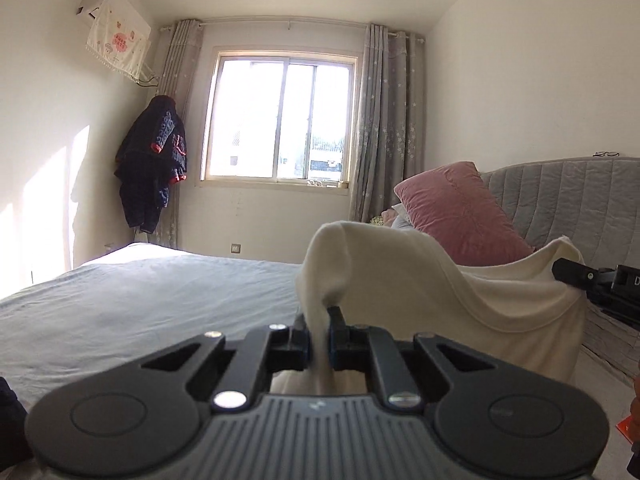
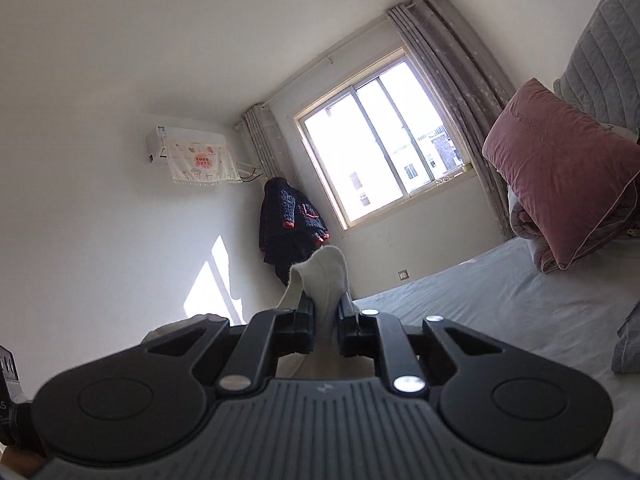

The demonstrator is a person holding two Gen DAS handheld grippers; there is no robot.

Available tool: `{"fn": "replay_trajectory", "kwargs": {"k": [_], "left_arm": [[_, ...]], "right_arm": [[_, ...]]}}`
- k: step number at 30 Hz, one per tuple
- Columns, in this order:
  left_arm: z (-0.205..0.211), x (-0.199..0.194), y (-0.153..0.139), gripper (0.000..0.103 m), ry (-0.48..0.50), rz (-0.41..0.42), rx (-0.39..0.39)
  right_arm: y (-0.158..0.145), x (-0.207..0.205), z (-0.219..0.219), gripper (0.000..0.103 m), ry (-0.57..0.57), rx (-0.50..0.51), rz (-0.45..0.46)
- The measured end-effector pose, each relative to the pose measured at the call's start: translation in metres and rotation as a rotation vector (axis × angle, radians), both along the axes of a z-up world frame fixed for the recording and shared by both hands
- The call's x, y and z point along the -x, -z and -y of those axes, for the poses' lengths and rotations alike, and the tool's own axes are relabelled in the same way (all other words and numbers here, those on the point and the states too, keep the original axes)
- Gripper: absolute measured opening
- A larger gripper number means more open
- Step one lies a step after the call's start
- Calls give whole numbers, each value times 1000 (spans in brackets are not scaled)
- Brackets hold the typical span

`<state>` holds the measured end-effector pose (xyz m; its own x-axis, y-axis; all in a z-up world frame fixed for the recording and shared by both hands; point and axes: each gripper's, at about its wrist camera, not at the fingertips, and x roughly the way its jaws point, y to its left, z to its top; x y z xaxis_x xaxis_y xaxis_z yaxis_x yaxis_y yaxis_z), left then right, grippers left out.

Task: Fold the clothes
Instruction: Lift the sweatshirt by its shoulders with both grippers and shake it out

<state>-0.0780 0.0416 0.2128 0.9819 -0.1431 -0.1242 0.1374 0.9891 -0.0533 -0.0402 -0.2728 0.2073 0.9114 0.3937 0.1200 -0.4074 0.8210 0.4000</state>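
Observation:
A cream-white garment (image 1: 420, 272) hangs stretched in the air above the bed (image 1: 140, 300). My left gripper (image 1: 319, 320) is shut on one edge of it, with cloth bunched between the fingers. My right gripper (image 2: 325, 308) is shut on another edge of the same garment (image 2: 326, 276), which sticks up past its fingertips. The right gripper also shows in the left wrist view (image 1: 560, 270) at the far right, pinching the cloth's other end. The garment sags between the two grippers.
A pink pillow (image 1: 460, 208) leans on the grey padded headboard (image 1: 580, 200) at the right. Dark clothes (image 1: 154, 160) hang in the corner beside the window (image 1: 280, 120). A grey cloth (image 2: 628, 340) lies on the bed at the right edge.

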Motion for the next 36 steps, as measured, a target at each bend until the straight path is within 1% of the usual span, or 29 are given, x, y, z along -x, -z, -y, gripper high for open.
{"fn": "replay_trajectory", "kwargs": {"k": [4,9,13,15,18,21,26,31,36], "left_arm": [[7,16,-31,9,1,86,-25],[12,30,-62,9,6,158,-30],[12,30,-69,9,2,180,-36],[11,23,-66,9,4,166,-35],[12,7,-54,9,-1,136,-49],[13,-12,-37,9,-4,102,-67],[21,-48,-15,9,-16,73,-101],[26,-92,3,9,-35,42,-116],[21,-143,27,9,-74,-17,-91]], "right_arm": [[-14,16,3,14,23,-9,65],[-32,36,4,14,39,-31,148],[-36,41,3,14,41,-31,184],[-34,38,2,14,49,-23,180],[-26,26,1,14,62,-16,144],[-17,9,0,14,82,-10,94],[-2,-25,-7,14,116,-4,25],[13,-60,-23,14,172,87,-2],[31,-108,-37,14,202,148,-69]]}}
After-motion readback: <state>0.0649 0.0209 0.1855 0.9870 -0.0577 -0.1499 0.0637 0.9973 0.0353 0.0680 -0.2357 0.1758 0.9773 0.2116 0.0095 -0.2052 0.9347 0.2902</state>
